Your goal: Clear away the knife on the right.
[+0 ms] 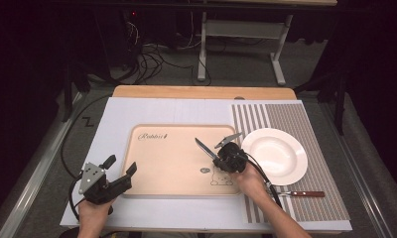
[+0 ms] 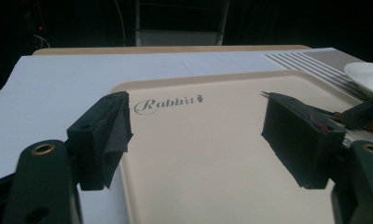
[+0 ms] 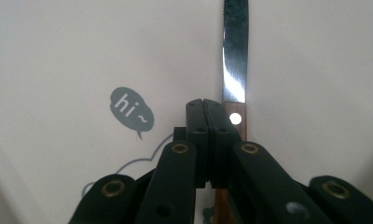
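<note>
A knife (image 1: 204, 147) with a steel blade (image 3: 234, 60) and a brown wooden handle lies over the right part of the beige tray (image 1: 162, 163). My right gripper (image 1: 220, 158) hovers right over it, jaws pressed flat together (image 3: 205, 105). The handle runs beneath the right-hand jaw, not visibly between the pads. The blade sticks out past the fingertips toward the tray's middle. My left gripper (image 1: 119, 176) rests at the tray's near left corner, jaws wide open (image 2: 197, 105) with only the tray surface between them.
A white plate (image 1: 274, 155) sits on a striped placemat (image 1: 310, 124) right of the tray. A wooden-handled fork (image 1: 298, 194) lies on the mat near the front edge. A white board (image 1: 112, 119) lies under the tray.
</note>
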